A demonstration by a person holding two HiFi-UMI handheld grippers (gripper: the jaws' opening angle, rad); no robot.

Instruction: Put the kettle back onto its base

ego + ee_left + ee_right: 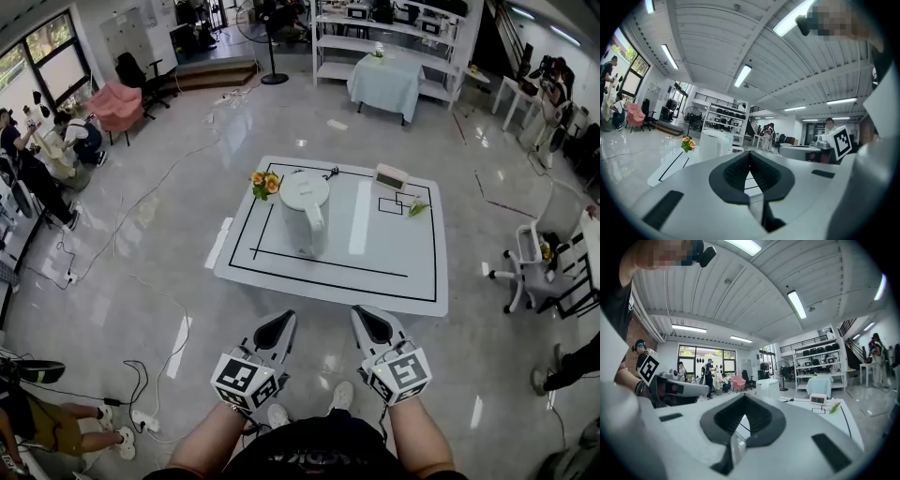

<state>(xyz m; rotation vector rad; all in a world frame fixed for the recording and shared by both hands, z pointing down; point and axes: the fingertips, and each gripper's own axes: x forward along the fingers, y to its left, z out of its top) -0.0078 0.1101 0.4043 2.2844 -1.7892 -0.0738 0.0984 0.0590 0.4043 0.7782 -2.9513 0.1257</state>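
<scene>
The kettle (305,214), a smooth white cylinder with a curved handle on its near side, stands upright left of centre on the flat white table (384,258). It is inside a rectangle of thin black line (337,265); whether a base is under it I cannot tell. Yellow-orange flowers (265,183) stand just beside its far left. Farther right are a small boxy white clock (390,176) and a green leaf (418,209). Glossy pale floor (141,272) separates the table from the left gripper (281,323) and right gripper (367,319). Each has its ribbed dark jaws pressed together, with nothing between them.
</scene>
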